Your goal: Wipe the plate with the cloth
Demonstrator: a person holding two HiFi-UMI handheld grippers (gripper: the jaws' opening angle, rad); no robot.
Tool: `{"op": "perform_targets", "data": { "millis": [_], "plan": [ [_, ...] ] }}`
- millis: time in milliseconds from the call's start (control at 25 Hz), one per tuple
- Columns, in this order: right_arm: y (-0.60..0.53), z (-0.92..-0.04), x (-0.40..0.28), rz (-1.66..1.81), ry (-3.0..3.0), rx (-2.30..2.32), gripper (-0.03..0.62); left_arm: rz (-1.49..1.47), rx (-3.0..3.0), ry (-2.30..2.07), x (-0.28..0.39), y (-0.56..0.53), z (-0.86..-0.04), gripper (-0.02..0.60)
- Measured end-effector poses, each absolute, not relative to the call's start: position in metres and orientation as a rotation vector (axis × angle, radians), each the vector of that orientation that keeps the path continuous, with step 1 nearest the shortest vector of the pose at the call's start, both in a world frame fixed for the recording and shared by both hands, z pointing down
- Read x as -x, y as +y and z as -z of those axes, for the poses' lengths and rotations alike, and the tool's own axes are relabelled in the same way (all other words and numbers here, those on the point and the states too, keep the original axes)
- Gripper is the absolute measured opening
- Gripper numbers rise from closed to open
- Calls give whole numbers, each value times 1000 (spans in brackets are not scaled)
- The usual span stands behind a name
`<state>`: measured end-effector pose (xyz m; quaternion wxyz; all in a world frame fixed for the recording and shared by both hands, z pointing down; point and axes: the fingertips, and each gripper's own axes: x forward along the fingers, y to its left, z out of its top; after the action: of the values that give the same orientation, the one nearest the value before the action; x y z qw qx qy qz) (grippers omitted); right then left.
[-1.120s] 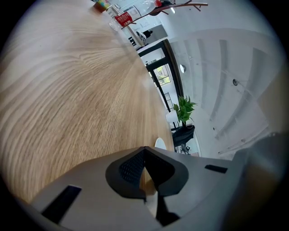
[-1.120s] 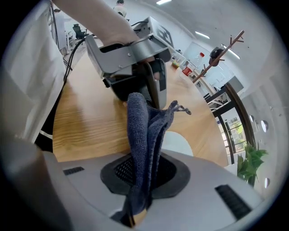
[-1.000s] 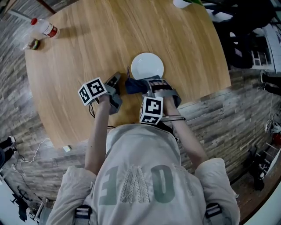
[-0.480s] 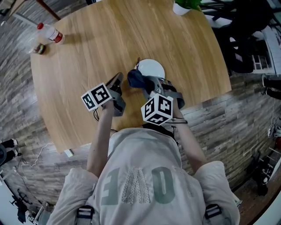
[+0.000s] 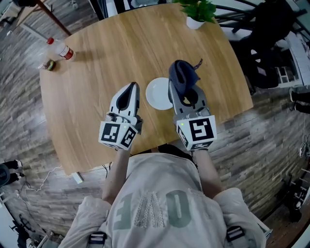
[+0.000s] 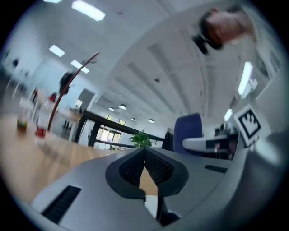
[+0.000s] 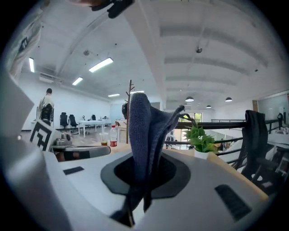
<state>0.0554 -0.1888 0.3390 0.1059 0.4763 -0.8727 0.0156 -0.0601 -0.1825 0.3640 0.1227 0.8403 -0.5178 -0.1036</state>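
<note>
A white plate [image 5: 157,93] lies on the round wooden table [image 5: 97,63], near its front edge. Both grippers are held up above the table, pointing about level. My right gripper [image 5: 181,83] is shut on a dark blue cloth [image 5: 183,71], which bunches up beyond its tips just right of the plate. In the right gripper view the cloth [image 7: 143,131] stands up between the pads of the right gripper [image 7: 142,173]. My left gripper [image 5: 131,88] hovers left of the plate, shut, holding nothing. In the left gripper view, the left gripper [image 6: 144,153] has its pads meeting.
A plastic bottle [image 5: 61,48] and a small jar [image 5: 48,64] stand at the table's far left. A potted plant [image 5: 196,11] sits at the far edge. Dark chairs [image 5: 271,43] stand on the floor to the right of the table.
Both grippers rose off the table and rolled so their marker cubes face up. The cloth came up with the right gripper, off the plate's near edge. The plate stayed put.
</note>
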Motion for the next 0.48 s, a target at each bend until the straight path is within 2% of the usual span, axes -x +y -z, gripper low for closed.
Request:
{"op": "perform_targets", "data": {
  "millis": [80, 240, 480],
  "plan": [
    [-181, -332, -63, 19, -2581, -1427, 51, 69, -2657, -1682, 51, -174, -347, 6],
    [-163, -327, -75, -6, -2629, -1474, 51, -156, -2847, -1871, 41, -158, -310, 6],
    [-156, -341, -80, 10, -2578, -1485, 51, -171, -2833, -1905, 37, -157, -297, 6]
  ]
}}
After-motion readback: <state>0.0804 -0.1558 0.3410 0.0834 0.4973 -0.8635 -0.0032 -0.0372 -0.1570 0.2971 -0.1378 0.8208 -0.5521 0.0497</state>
